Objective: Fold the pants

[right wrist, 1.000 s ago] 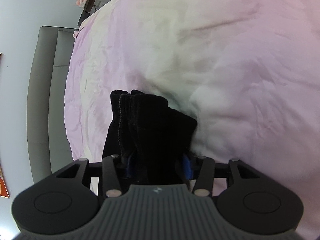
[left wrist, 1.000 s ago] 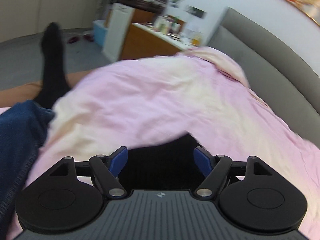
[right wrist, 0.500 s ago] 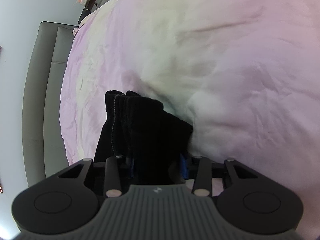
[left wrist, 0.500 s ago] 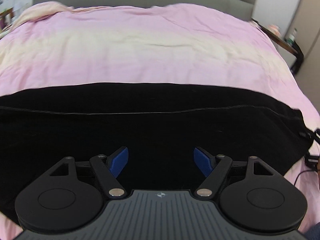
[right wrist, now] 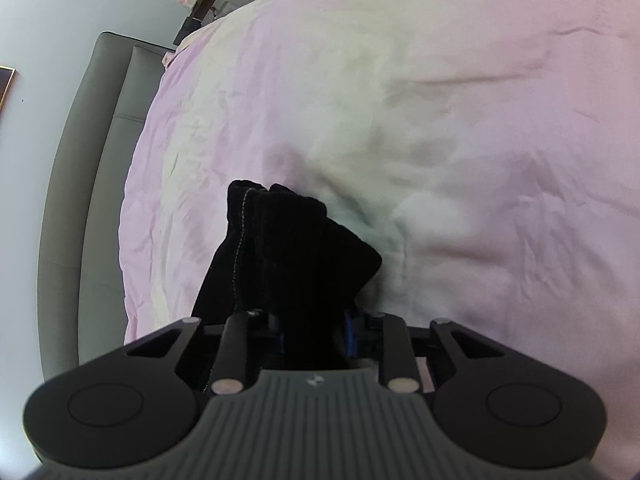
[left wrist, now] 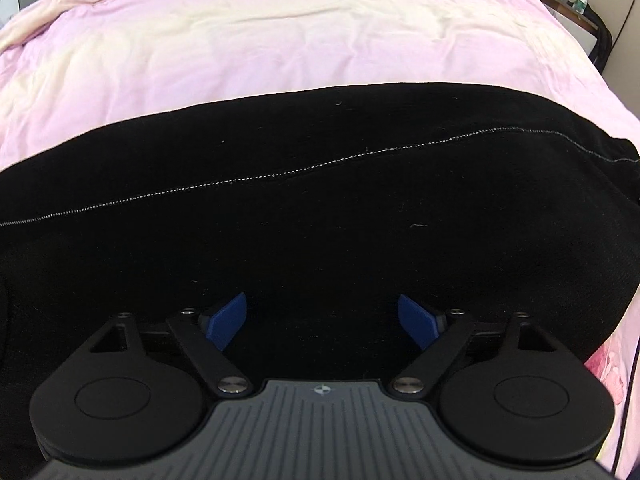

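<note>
Black pants (left wrist: 320, 200) with a pale stitched seam lie stretched flat across the pink bed cover (left wrist: 280, 32) in the left wrist view. Above them my left gripper (left wrist: 322, 320) points steeply down, its jaws opening wide, blue pads (left wrist: 226, 320) apart and nothing pressed between them. In the right wrist view a bunched end of the pants (right wrist: 288, 248) sticks up from my right gripper (right wrist: 314, 330). Its jaws are closing and pinch the fabric between the blue pads (right wrist: 349, 330).
A grey padded headboard (right wrist: 92, 184) runs along the bed's left side in the right wrist view. A dark bedside table (left wrist: 576, 12) with a bottle stands at the upper right of the left wrist view. The pink cover spreads beyond the pants.
My left gripper has swung from facing the room to looking down on the flat pants, come closer to them, and its pads stand wider. The right gripper has narrowed on the bunched fabric.
</note>
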A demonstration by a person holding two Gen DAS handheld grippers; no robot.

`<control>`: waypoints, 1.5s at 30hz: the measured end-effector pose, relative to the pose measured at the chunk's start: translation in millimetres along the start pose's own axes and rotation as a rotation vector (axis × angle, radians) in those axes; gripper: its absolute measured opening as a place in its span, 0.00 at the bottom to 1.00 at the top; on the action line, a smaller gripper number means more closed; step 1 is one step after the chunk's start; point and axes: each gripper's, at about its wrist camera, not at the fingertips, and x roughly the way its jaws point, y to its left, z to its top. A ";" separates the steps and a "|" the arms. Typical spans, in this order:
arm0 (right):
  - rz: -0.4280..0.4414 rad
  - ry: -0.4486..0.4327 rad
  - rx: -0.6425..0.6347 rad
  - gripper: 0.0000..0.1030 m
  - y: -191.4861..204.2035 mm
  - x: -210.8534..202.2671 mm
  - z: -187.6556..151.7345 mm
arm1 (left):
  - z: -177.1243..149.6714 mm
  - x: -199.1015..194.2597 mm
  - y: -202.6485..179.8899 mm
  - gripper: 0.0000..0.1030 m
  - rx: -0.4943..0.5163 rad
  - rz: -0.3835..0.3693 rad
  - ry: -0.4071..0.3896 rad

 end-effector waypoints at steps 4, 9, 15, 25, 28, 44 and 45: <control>-0.010 -0.168 -0.353 0.16 56.5 -28.0 -19.3 | -1.7 -1.2 1.0 0.97 -0.008 0.000 -0.001; 0.262 -0.460 -1.128 0.16 149.9 -83.4 -141.5 | -4.7 -8.5 15.5 0.94 -0.062 -0.038 -0.026; 0.260 -0.403 -1.875 0.18 146.7 -54.8 -314.2 | -22.3 -47.8 59.2 0.85 -0.204 0.025 -0.137; 0.158 -0.209 -2.281 0.51 113.3 -45.3 -370.7 | -49.7 -70.5 105.5 0.86 -0.289 0.018 -0.134; 0.192 -0.087 -2.093 0.52 130.7 -79.2 -347.5 | -43.9 -71.1 103.0 0.86 -0.276 -0.013 -0.132; 1.032 0.991 -0.315 0.65 219.6 -138.6 -222.9 | -59.8 -105.7 120.8 0.87 -0.278 -0.037 -0.151; 1.056 1.012 -0.302 0.69 225.5 -140.9 -227.8 | -60.7 -107.6 122.3 0.87 -0.278 -0.036 -0.154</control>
